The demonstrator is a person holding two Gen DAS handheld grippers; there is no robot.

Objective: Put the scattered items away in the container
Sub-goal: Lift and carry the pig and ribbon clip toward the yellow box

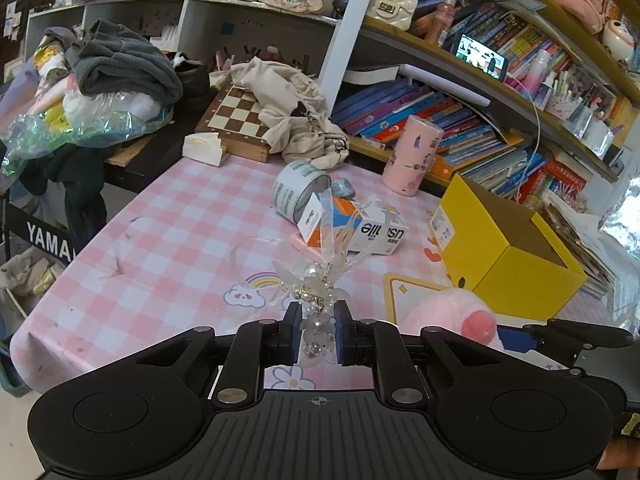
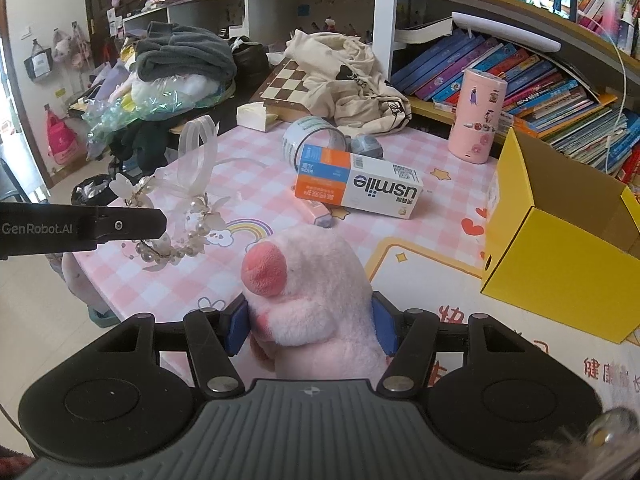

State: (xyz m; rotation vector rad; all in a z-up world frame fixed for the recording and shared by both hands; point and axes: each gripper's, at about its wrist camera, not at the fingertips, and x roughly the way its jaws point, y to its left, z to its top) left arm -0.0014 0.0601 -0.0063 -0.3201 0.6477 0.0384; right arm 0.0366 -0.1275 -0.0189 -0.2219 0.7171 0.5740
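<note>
My left gripper (image 1: 318,316) is shut on a pearl-and-flower hair ornament (image 1: 316,280) with clear ribbons, held above the pink checked table (image 1: 168,232). In the right wrist view the same ornament (image 2: 176,232) hangs from the left gripper (image 2: 162,224) at the left edge. My right gripper (image 2: 311,312) is shut on a pink plush toy (image 2: 312,280) with a red snout, also seen in the left wrist view as the plush toy (image 1: 452,312). The open yellow box (image 2: 560,272) stands to the right, apart from both grippers; it is the yellow box (image 1: 516,256) at right in the left view.
A usmile carton (image 2: 360,190), a tape roll (image 2: 312,140), a small pink block (image 2: 316,210) and a grey object (image 2: 366,146) lie mid-table. A pink cylinder (image 2: 478,116) stands behind the box. A chessboard (image 2: 288,84), cloth (image 2: 348,76) and bookshelves (image 2: 520,72) line the far side.
</note>
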